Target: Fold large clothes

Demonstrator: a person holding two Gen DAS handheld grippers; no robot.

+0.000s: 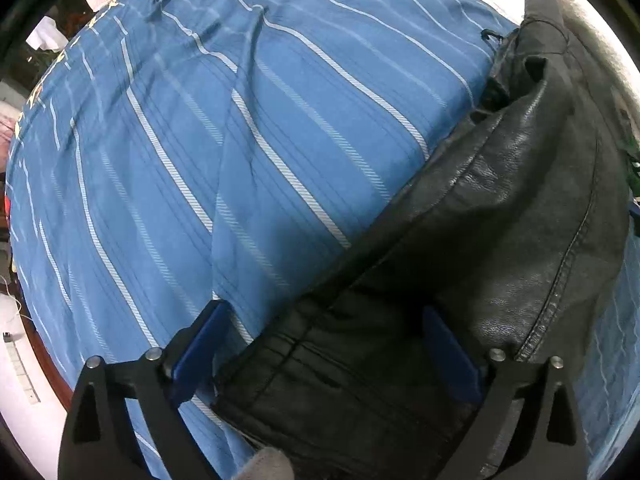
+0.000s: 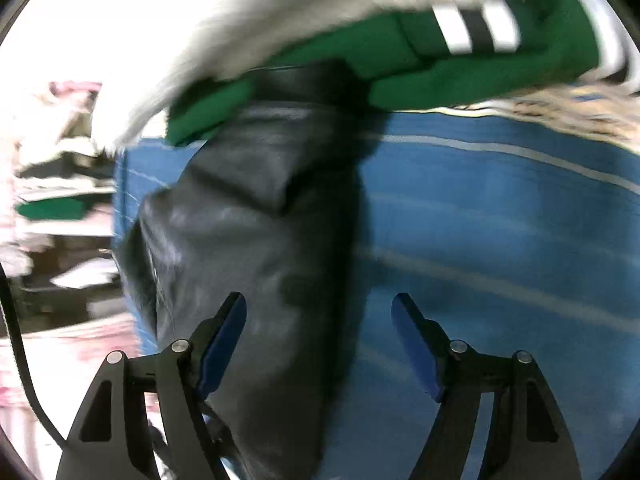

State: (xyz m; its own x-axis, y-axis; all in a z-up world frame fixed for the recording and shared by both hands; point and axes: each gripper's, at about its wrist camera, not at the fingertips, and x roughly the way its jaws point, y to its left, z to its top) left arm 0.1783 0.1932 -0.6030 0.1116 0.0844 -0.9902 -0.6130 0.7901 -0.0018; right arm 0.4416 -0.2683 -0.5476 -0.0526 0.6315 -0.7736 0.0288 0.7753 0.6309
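Striped blue bedsheet point(image 1: 240, 160) under black leather jacket point(image 1: 500, 220); both tongs point(image 1: 326, 344) point(image 2: 319, 316) open; green garment point(image 2: 400, 60) right-view only.

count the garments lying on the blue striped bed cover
3 that I can tell: a black leather jacket under both open grippers, a green garment at its far end, and a white one over that. Others may be hidden.

Left gripper point(image 1: 324, 344) over a black leather garment point(image 1: 500, 240) on a blue striped sheet point(image 1: 200, 160).
Jaws spread wide; the garment's cuff lies between the pads point(image 1: 200, 344), extending toward one o'clock.
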